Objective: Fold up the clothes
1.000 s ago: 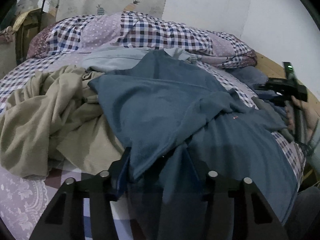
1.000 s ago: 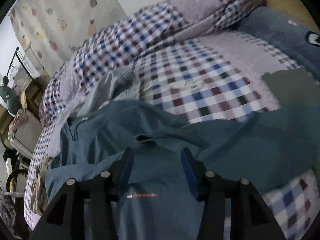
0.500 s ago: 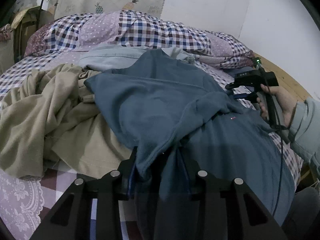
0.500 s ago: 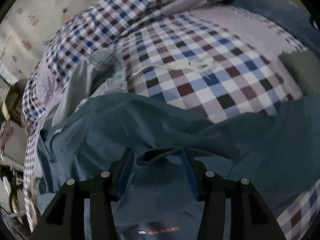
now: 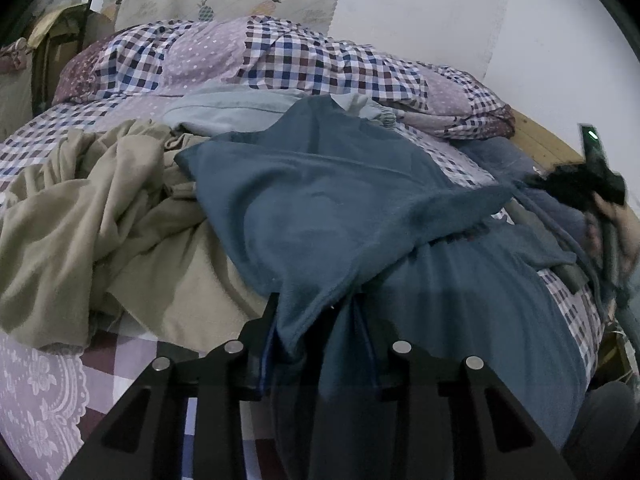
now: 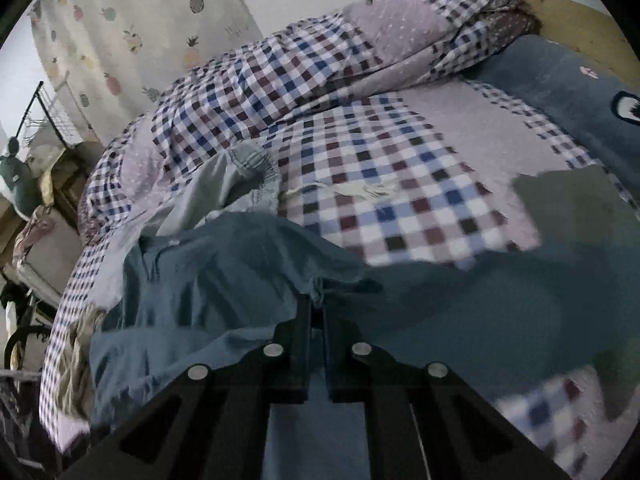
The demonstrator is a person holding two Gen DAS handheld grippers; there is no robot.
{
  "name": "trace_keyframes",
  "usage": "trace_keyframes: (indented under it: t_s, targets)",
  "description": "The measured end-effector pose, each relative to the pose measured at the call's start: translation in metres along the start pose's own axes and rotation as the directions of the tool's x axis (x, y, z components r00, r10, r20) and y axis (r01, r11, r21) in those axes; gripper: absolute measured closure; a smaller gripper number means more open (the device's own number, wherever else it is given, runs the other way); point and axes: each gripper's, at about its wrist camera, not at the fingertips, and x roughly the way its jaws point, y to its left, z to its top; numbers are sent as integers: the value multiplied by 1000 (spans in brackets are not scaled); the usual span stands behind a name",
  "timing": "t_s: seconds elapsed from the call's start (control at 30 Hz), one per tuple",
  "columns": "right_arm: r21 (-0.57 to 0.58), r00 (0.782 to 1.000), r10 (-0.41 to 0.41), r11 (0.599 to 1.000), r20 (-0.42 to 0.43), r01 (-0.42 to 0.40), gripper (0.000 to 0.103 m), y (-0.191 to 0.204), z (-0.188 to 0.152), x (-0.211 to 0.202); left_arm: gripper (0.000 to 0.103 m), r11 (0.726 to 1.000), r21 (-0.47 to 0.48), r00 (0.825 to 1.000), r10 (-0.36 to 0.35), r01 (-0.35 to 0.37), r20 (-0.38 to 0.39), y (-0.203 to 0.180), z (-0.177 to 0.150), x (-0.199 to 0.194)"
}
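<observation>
Blue shirt (image 5: 320, 208) mid-fold on the bed (image 6: 400, 184), pinched by both your hand-held grippers.

The shirt fills the centre and lower frame of both views, one flap doubled over its body. It looks soft, light and limp, so it should sag; hold it at hems and corners. Your left hand-held gripper (image 5: 318, 328), bottom centre, is clenched on a bunched edge; your right hand-held gripper (image 6: 316, 312) is clamped on a fold, held low. A beige garment (image 5: 100, 216) lies crumpled at left.

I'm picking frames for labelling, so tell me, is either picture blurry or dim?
Left wrist view: dim, fisheye-bent, mostly sharp; the right gripper at the edge is smeared. Right wrist view: motion blur along the blue shirt and the lower right bedsheet.
</observation>
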Motion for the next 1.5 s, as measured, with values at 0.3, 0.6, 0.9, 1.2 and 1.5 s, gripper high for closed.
trace_keyframes:
  t_s: [0.3, 0.6, 0.9, 1.2, 1.5]
  targets:
    - [-55, 969, -120, 992, -217, 110, 94, -49, -70, 12, 71, 1000, 5, 1000, 13, -13, 2, -1, -2, -4]
    - [-127, 973, -178, 979, -145, 160, 57, -20, -42, 17, 72, 1000, -6, 1000, 5, -5, 0, 2, -1, -2]
    - [-469, 954, 199, 836, -226, -285, 56, 198, -31, 46, 68, 997, -79, 1000, -28, 27, -5, 10, -1, -2]
    - [-603, 822, 228, 584, -521, -544, 57, 375, -43, 119, 68, 987, -136, 996, -86, 86, 3, 19, -3, -3]
    - [-651, 790, 66, 527, -610, -547, 57, 408, -52, 191, 69, 969, -195, 988, -151, 153, 27, 29, -2, -2]
